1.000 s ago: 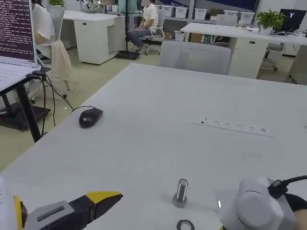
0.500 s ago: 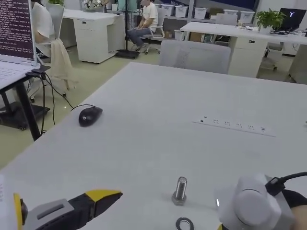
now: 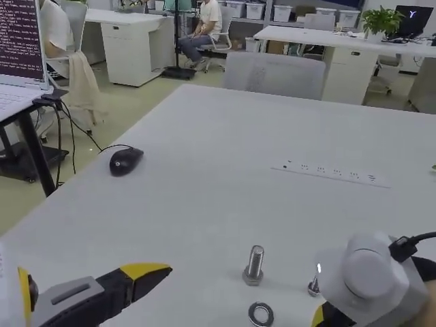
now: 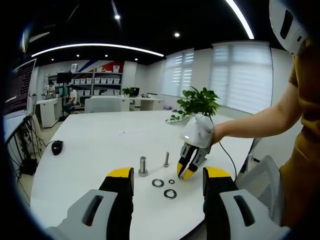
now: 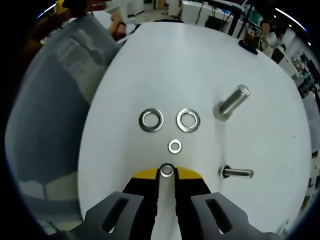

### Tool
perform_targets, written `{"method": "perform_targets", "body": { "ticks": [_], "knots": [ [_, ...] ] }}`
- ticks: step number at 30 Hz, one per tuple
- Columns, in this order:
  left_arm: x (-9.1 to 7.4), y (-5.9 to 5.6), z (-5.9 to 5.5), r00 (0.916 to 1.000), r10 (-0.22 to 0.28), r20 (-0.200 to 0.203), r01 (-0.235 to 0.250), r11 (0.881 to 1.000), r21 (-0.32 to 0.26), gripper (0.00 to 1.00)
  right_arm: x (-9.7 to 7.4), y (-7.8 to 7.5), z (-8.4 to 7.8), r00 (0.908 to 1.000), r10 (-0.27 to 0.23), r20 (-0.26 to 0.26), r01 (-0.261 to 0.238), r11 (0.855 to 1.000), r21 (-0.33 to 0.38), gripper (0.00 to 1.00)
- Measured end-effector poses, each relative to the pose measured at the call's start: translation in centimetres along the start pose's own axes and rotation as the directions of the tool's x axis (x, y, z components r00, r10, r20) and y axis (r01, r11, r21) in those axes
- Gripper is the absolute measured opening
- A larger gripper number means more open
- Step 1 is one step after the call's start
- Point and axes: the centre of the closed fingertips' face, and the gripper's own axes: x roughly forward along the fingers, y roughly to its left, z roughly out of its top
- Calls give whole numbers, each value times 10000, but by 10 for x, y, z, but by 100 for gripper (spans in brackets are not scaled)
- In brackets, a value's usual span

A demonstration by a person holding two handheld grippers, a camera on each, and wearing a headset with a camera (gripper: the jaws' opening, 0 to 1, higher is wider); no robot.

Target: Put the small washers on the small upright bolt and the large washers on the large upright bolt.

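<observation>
- While one small washer (image 5: pixel 167 171) sits pinched in the clenched tips of the right tongs (image 4: pixel 185 174), the small bolt (image 3: pixel 314 286) has come into sight just beside them.
- Threading it looks next; the other washers (image 5: pixel 188 120) lie loose on the table (image 3: pixel 225 170) near the large bolt (image 3: pixel 254 264).
- Left tongs (image 4: pixel 168 174) hang released.

No legible text; laptop screen (image 3: pixel 17 37) lines too small.

One large washer (image 5: pixel 151 120) lies flat beside the other large washer (image 5: pixel 188 120), with a small washer (image 5: pixel 174 146) near them. A second small washer (image 5: pixel 166 171) sits pinched in the right gripper (image 5: pixel 166 176). The large bolt (image 5: pixel 231 102) and the small bolt (image 5: pixel 236 173) stand upright, apart.
</observation>
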Motion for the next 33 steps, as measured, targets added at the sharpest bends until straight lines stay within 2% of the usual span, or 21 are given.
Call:
{"method": "perform_targets", "body": {
  "ticks": [5,7,10,17,25,33],
  "knots": [
    [1,-1,-2,10000,-59,-79,60,10000,20,55,-16,-12,-6,9990,-448,56,447,9988,212,12],
    [1,-1,-2,10000,-82,-46,82,10000,2,55,-24,-17,-9,9986,-492,182,481,9972,579,12],
    [2,-2,-2,9999,-108,-48,108,9999,21,55,-34,-25,-15,9969,-778,140,768,9951,617,12],
    [2,-3,-1,9999,-147,-39,147,9999,57,55,-49,-37,-20,9940,-1091,117,1079,9911,785,12],
    [2,-3,-2,9999,-138,-47,138,9999,33,55,-68,-56,-9,9868,-1591,308,1562,9845,791,12],
    [2,-3,-1,9999,-141,-30,141,9999,29,55,-71,-69,2,9846,-1715,349,1694,9838,583,12]
  ]
}}
